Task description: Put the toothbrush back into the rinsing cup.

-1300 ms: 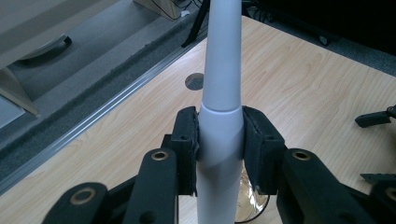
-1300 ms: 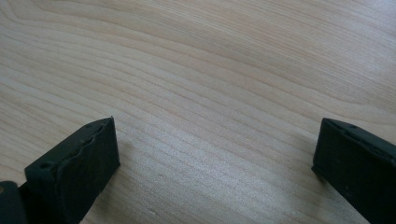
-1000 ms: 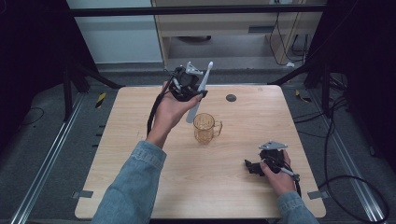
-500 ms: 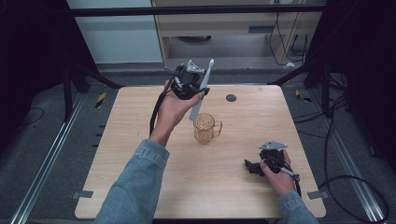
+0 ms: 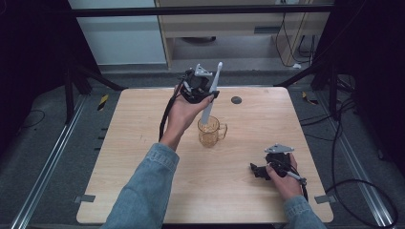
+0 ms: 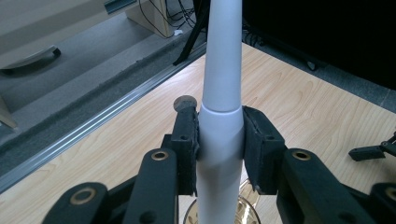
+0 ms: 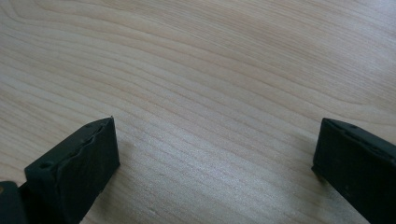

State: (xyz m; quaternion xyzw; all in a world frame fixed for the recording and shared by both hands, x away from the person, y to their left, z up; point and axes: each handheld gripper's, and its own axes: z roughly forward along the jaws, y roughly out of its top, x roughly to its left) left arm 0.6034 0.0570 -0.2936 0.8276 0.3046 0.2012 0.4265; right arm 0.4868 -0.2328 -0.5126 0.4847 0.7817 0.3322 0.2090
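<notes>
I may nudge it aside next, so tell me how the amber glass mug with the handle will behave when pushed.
The amber glass mug with the handle looks rigid and fragile, being see-through glass. Its upright, fairly tall shape suggests that a high push could tip it; a low push would probably slide it on the smooth wooden table. The white tapered stick standing in it, clamped by the left tool, would likely resist.
</notes>
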